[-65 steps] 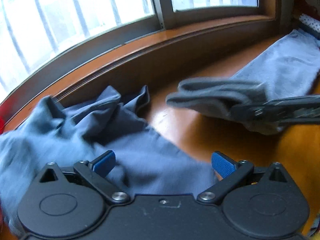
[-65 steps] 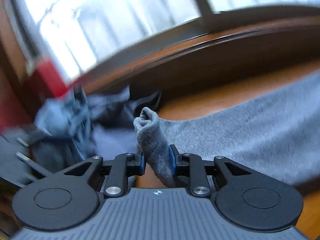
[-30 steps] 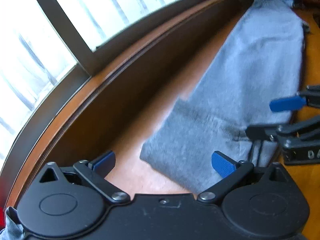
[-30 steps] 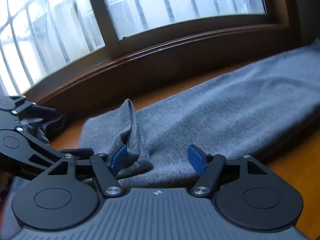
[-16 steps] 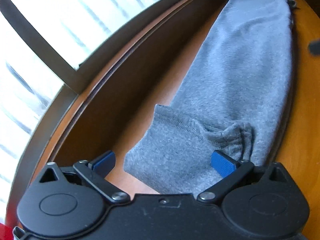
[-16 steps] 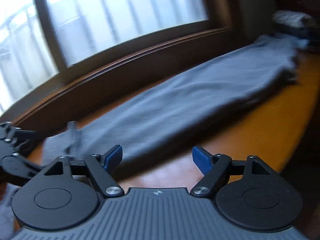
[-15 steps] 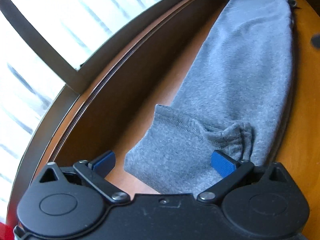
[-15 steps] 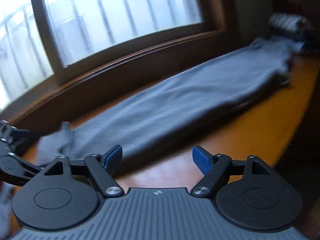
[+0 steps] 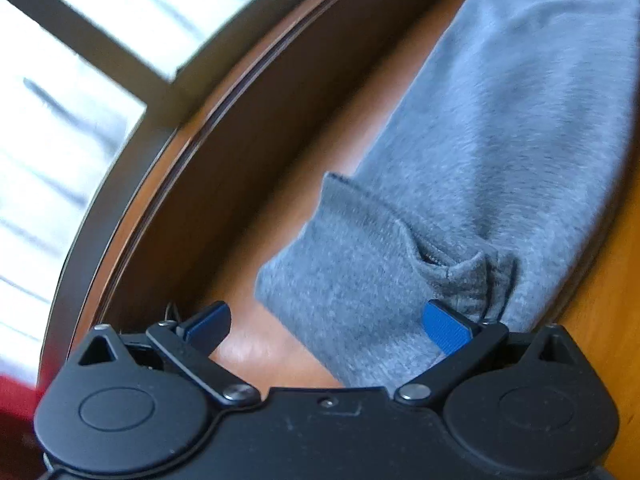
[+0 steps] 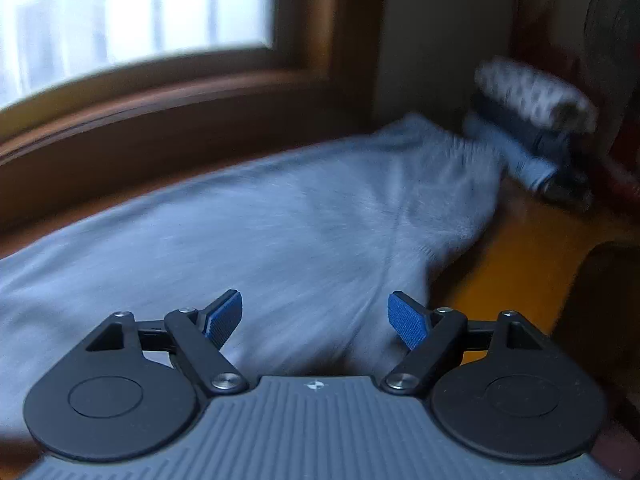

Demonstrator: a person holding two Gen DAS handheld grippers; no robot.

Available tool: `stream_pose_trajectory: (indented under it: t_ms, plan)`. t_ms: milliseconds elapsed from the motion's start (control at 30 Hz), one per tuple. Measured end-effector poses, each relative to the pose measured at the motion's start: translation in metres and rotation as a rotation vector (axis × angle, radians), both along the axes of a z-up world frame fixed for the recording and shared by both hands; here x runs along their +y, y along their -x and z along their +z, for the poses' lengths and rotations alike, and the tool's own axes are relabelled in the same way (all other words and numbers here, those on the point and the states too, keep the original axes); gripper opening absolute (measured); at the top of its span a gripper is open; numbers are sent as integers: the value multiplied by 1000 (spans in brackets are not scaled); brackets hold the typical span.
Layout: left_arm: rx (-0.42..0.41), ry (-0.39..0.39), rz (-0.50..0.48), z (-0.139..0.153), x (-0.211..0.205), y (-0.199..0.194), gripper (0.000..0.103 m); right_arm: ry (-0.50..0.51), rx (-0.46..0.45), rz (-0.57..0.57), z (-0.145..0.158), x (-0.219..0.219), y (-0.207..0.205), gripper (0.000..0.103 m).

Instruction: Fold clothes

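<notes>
On the wooden table (image 9: 256,344) under the window: grey sweatpants (image 9: 500,140) lie stretched out long, cuff end doubled back.

The left gripper (image 9: 326,322) hovers at that cuff, fingers apart and empty; the right gripper (image 10: 316,314), fingers likewise spread, hangs over the far end. A neat fold probably needs both corners pinched evenly. Stacked folded clothes (image 10: 532,128) crowd the far end; the wooden sill (image 9: 224,160) borders one side.
</notes>
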State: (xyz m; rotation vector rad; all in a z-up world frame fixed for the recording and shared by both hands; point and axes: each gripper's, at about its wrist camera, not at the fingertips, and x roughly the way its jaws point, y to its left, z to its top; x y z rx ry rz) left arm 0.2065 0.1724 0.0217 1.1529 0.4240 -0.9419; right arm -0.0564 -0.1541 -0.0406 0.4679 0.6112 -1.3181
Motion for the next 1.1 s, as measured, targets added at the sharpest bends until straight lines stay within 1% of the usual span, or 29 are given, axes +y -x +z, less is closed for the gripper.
stream_pose_trajectory:
  t_ms: [67, 100, 200, 300, 333, 367, 433, 467, 533, 633, 667, 700, 733, 767, 833, 900, 933, 1000, 1067, 1100]
  plan:
    - [22, -20, 39, 2, -3, 7, 103, -71, -29, 16, -9, -35, 14, 81]
    - [36, -28, 56, 3, -4, 11, 103, -75, -8, 44, -11, -45, 13, 85]
    - [79, -52, 105, 6, -6, 23, 103, -58, 86, 136, -12, -64, 4, 85]
    - [122, -76, 154, 9, -8, 35, 103, -86, 83, 153, -12, -95, 6, 87]
    - [137, -84, 170, 10, -9, 39, 103, -86, 79, 145, -15, -106, 9, 90]
    - [143, -91, 176, 10, -9, 45, 103, -88, 73, 134, -17, -118, 12, 94]
    - [148, -98, 163, 11, -9, 58, 103, -99, 37, 113, -21, -136, 20, 97]
    - [155, -98, 156, 11, -9, 62, 103, -97, 34, 107, -22, -142, 22, 98]
    - [176, -90, 141, 12, -8, 68, 103, -87, 44, 104, -24, -148, 23, 100]
    - [210, -65, 119, 14, -4, 66, 103, -76, 58, 108, -24, -149, 21, 100]
    - [226, -55, 113, 15, -3, 64, 103, -76, 61, 101, -22, -147, 21, 99]
    - [243, -45, 106, 15, -1, 60, 103, -76, 65, 92, -20, -145, 20, 91]
    - [261, -32, 98, 15, 0, 57, 103, -72, 69, 82, -16, -138, 18, 87]
    - [280, -18, 88, 13, 0, 53, 103, -50, 65, 87, -9, -122, 15, 81]
    - [324, 21, 59, 14, 4, 46, 103, 8, 50, 109, 6, -85, 7, 82]
    - [374, 66, 15, 17, 10, 37, 103, 67, 41, 133, 20, -45, -2, 88]
    - [394, 89, -15, 18, 14, 33, 103, 96, 42, 146, 25, -18, -9, 89]
    - [401, 115, -83, 18, 21, 24, 103, 126, 43, 175, 31, 38, -27, 92]
    - [382, 131, -142, 17, 29, 16, 103, 124, 11, 214, 30, 100, -45, 95]
    - [376, 143, -169, 17, 33, 10, 103, 116, -22, 232, 28, 127, -53, 95]
